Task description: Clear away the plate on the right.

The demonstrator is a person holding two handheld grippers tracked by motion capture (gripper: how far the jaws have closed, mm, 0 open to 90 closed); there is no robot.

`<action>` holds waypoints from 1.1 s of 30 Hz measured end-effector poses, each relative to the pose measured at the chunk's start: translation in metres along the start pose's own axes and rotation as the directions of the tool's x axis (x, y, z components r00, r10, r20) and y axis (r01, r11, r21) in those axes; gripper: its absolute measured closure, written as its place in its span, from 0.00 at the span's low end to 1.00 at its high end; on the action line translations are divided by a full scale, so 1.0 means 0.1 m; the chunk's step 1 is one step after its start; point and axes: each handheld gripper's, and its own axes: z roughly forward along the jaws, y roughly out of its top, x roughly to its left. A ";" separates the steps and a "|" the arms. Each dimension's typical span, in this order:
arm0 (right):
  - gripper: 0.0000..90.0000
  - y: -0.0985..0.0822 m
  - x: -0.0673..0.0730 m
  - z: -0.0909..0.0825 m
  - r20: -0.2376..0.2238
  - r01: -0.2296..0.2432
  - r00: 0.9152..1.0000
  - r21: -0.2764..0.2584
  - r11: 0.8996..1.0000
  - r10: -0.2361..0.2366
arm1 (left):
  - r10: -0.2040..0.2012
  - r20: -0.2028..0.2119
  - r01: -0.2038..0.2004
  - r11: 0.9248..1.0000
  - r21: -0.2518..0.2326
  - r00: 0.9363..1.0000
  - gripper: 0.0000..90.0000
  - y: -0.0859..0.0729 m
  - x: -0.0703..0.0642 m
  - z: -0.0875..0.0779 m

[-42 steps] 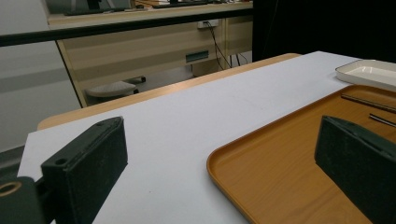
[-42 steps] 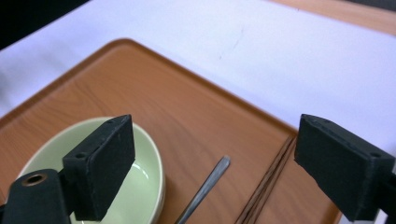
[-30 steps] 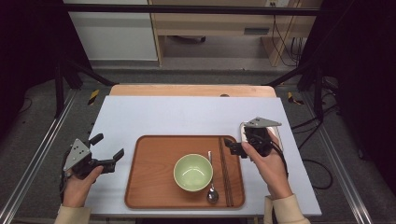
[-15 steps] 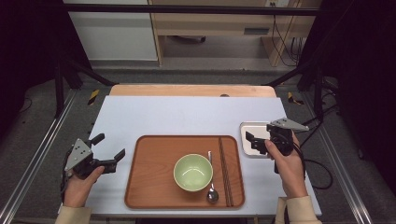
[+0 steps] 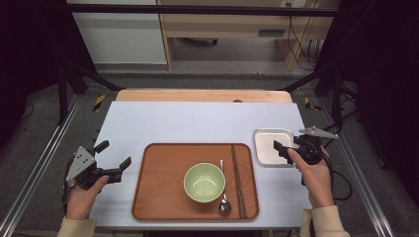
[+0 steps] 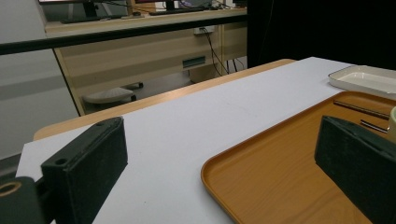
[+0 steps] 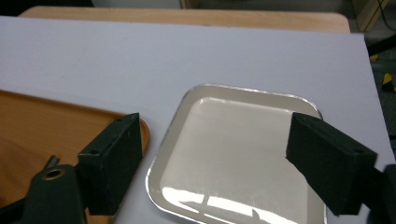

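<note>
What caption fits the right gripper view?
Open right gripper poised over the empty square white plate beside the brown wooden tray.

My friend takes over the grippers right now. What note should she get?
Left gripper: open, holding nothing, at the left edge of the brown wooden tray.
Right gripper: open, holding nothing, jaws over the small white square plate lying on the table right of the tray; they have just been closing a little.
On the tray: pale green round bowl, metal spoon, dark chopsticks.
Done: nothing is gripped yet.
Left: probably gripping the plate next.
</note>
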 end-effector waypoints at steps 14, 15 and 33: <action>0.40 -0.03 -0.48 0.00 0.041 -0.003 0.999 0.126 0.992 -0.003 | 0.007 0.019 -0.007 1.000 0.004 1.000 0.02 -0.02 -0.08 0.02; 0.41 -0.01 -0.49 0.01 0.042 -0.009 0.999 0.128 0.992 0.003 | 0.006 0.021 -0.006 1.000 0.002 1.000 0.02 -0.02 -0.09 0.02; 0.67 -0.02 -0.83 0.19 0.083 -0.125 0.990 0.189 0.974 0.111 | 0.013 0.032 -0.014 1.000 0.005 0.999 0.03 0.00 -0.12 0.03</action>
